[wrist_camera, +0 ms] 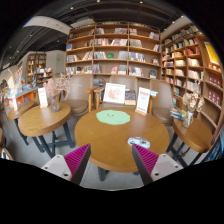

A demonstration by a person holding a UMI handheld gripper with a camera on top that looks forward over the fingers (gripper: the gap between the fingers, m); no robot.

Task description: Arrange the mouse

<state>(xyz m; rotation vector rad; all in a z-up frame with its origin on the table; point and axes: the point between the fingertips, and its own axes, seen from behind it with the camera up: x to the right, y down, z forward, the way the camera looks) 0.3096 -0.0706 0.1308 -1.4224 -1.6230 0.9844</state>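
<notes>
Wooden and round, the table [105, 140] stands just ahead of the gripper [112, 160], whose two pink-padded fingers are spread apart with nothing between them. On this table a green mat [113, 117] lies near the middle, and a small pale object [140, 143], possibly the mouse, lies at the table's near edge, just beyond the right finger [152, 163]. Behind the table stand tall bookshelves [112, 52].

Two-finger gripper with dark fingers [110, 163] held level, pointing forward. Magenta inner pads [77, 158] spread wide apart, gripping nothing.
</notes>
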